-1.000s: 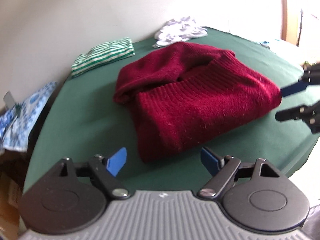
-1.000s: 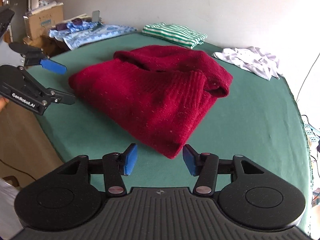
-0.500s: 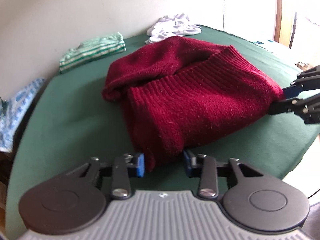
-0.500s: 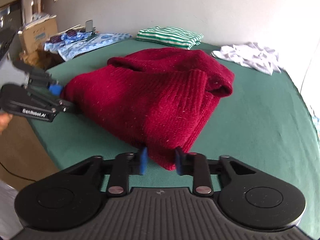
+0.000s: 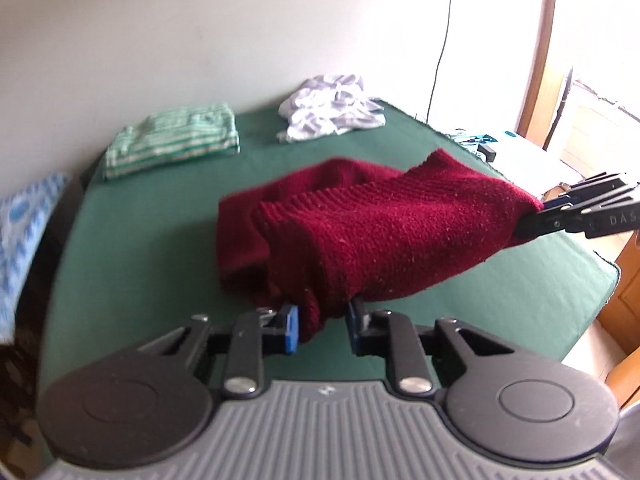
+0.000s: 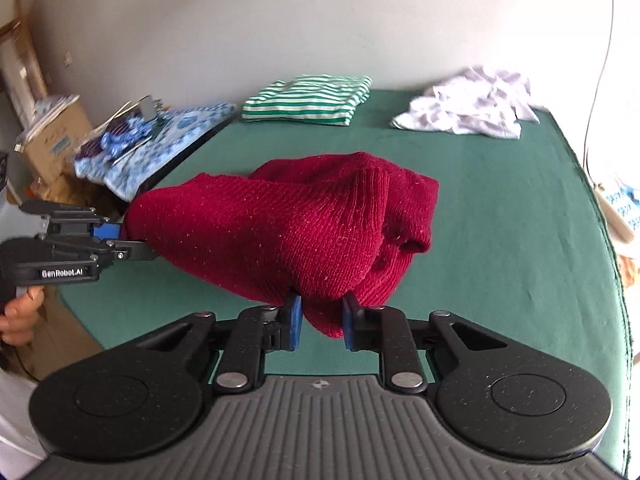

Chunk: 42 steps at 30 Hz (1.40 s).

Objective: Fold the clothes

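Presently, a dark red knitted sweater (image 5: 384,232) is held off a green-covered table (image 5: 140,216) between two hand-held grippers.

Left wrist view, left to right: a blue-and-white patterned cloth (image 5: 28,216) is seen beyond the table's left edge. A folded green-and-white striped garment (image 5: 172,140) is laid at the far left of the table, near the wall. A crumpled white garment (image 5: 332,114) is heaped further right, apart from the striped one. At bottom centre, the left gripper (image 5: 322,326) is closed on a corner of the sweater, its jaws closing, blue pads pressed into the knit from both sides. At the right edge, the right gripper (image 5: 536,216) is pinched on the sweater's opposite corner.

Right wrist view, left to right: a cardboard box (image 6: 52,140) and the patterned cloth (image 6: 160,140) are seen off the table. A hand (image 6: 20,316) is wrapped round the left gripper's (image 6: 120,240) handle; a sweater corner is clamped in it. The sweater (image 6: 280,232) is slung between the two grippers, its middle sagging, with bunched folds hanging on the right. The striped garment (image 6: 308,100) and white garment (image 6: 468,110) are set along the far edge. At bottom centre, the right gripper (image 6: 320,322) has its jaws closing, with a fold of knit squeezed between the pads.
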Tool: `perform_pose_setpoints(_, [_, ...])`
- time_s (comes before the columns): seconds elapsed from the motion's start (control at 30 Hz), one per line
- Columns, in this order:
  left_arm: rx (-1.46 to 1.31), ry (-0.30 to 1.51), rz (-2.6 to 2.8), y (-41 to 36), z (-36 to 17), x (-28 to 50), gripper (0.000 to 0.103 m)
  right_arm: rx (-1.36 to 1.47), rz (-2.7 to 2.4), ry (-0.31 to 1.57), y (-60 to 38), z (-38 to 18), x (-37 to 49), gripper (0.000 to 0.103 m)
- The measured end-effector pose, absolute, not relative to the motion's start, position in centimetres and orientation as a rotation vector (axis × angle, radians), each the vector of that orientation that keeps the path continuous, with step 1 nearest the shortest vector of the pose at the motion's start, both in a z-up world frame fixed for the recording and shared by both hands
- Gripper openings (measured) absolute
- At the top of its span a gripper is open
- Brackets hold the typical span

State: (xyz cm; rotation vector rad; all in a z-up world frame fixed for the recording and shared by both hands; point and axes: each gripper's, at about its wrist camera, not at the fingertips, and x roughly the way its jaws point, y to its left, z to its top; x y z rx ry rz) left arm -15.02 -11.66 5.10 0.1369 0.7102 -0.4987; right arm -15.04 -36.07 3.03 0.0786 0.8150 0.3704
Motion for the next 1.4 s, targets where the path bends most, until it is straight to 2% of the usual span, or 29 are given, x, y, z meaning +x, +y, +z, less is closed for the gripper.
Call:
perform_pose_setpoints(0.13, [0.121,0.762,-0.545,-11.0,6.1,-13.5,0.02,0.191,0.376,0.977,-36.4,3.9,-12.4,0.02])
perform_pose_setpoints(0.23, [0.145,0.802,-0.584,-10.7,4.6,-13.7,0.02,0.212,0.373,1.091,-36.4,2.9,-11.4,0.02])
perform_pose_setpoints(0.4, [0.12,0.953,-0.582,-10.8,-0.1,-13.8,0.02,0.133,0.38,1.169,-35.4,0.2,-10.9,0.021])
perform_pose_setpoints(0.5, [0.126,0.967,-0.566,-11.3,-0.9,-14.0,0.021,0.043,0.413,1.171,-34.5,-1.2,-11.3,0.022])
perform_pose_setpoints(0.53, [0.143,0.963,-0.556,-11.5,-0.8,-14.1,0.022,-0.011,0.424,1.156,-34.3,-1.5,-11.6,0.027])
perform_pose_setpoints(0.57, [0.168,0.957,-0.543,-11.8,-0.7,-14.2,0.029,-0.071,0.435,1.136,-34.2,-1.7,-12.1,0.036])
perform_pose_setpoints(0.63, [0.23,0.939,-0.521,-12.3,-0.5,-14.5,0.037,-0.213,0.47,1.06,-33.9,-1.5,-13.4,0.048])
perform_pose_setpoints(0.7, [0.337,0.898,-0.508,-12.6,-0.3,-15.2,0.049,-0.364,0.544,0.966,-33.8,-0.8,-15.0,0.052])
perform_pose_setpoints(0.73, [0.404,0.87,-0.505,-13.0,-0.4,-15.7,0.051,-0.443,0.592,0.929,-33.7,-0.6,-15.8,0.061])
perform_pose_setpoints(0.77, [0.469,0.842,-0.505,-13.4,-0.5,-16.1,0.054,-0.523,0.637,0.887,-33.7,-0.6,-16.6,0.064])
perform_pose_setpoints(0.87, [0.646,0.754,-0.526,-14.3,-1.1,-17.3,0.06,-0.793,0.753,0.743,-33.6,-1.4,-18.5,0.065])
perform_pose_setpoints(0.97, [0.759,0.703,-0.553,-14.6,-1.5,-17.7,0.062,-1.009,0.891,0.628,-33.3,-2.7,-19.9,0.067])
perform_pose_setpoints(1.23, [0.922,0.568,-0.663,-14.7,-0.4,-18.4,0.071,-1.116,0.964,0.514,-32.4,-4.1,-19.6,0.067])
perform_pose_setpoints(1.3, [0.953,0.554,-0.698,-15.3,-0.7,-18.5,0.071,-1.103,0.955,0.536,-32.2,-4.4,-18.8,0.063])
perform_pose_setpoints(1.37, [0.989,0.564,-0.736,-15.6,-1.5,-18.4,0.07,-1.062,0.945,0.611,-31.7,-4.4,-18.1,0.052])
perform_pose_setpoints(1.4, [1.01,0.577,-0.753,-15.6,-2.1,-18.3,0.065,-1.028,0.942,0.645,-31.6,-4.3,-17.7,0.049])
